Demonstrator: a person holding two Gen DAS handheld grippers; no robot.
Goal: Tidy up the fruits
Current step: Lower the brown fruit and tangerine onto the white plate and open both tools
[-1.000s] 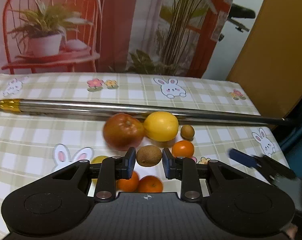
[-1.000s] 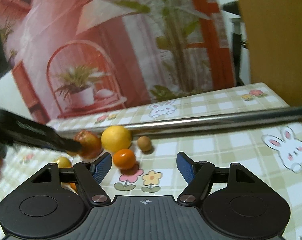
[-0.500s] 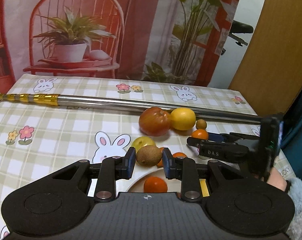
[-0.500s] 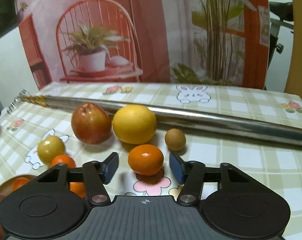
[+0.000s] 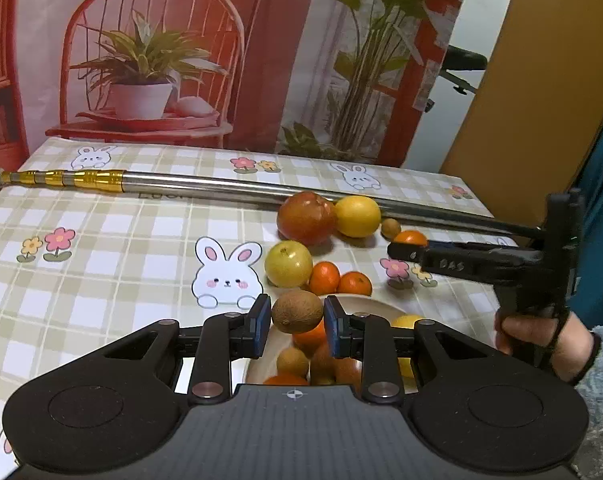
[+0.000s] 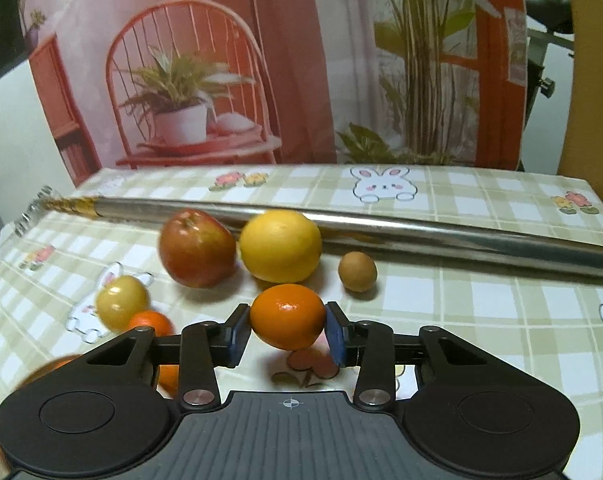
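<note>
A brown kiwi (image 5: 297, 311) sits clamped between the blue pads of my left fingers (image 5: 297, 322), held above a pale plate (image 5: 381, 307) that already carries small oranges and other fruit. My right fingers (image 6: 287, 334) are closing on a mandarin (image 6: 287, 322), the pads at both its sides, just above the flower print on the checked cloth of the desk (image 6: 481, 320). Past the mandarin lie a red apple (image 6: 197, 247) and a large yellow citrus (image 6: 280, 246), touching or nearly so, with a small round brown fruit (image 6: 357, 271) to their right. A yellow-green apple (image 5: 288, 263) and two more small oranges (image 5: 324, 278) rest just beyond the plate's far rim. A long steel pole (image 5: 221, 188) with a gold-banded end runs across the desk behind the fruit. In the left view, a hand (image 5: 541, 340) in a fuzzy sleeve grips the right tool's handle. A printed backdrop of a red chair and potted plants (image 5: 149, 60) hangs behind the desk.
</note>
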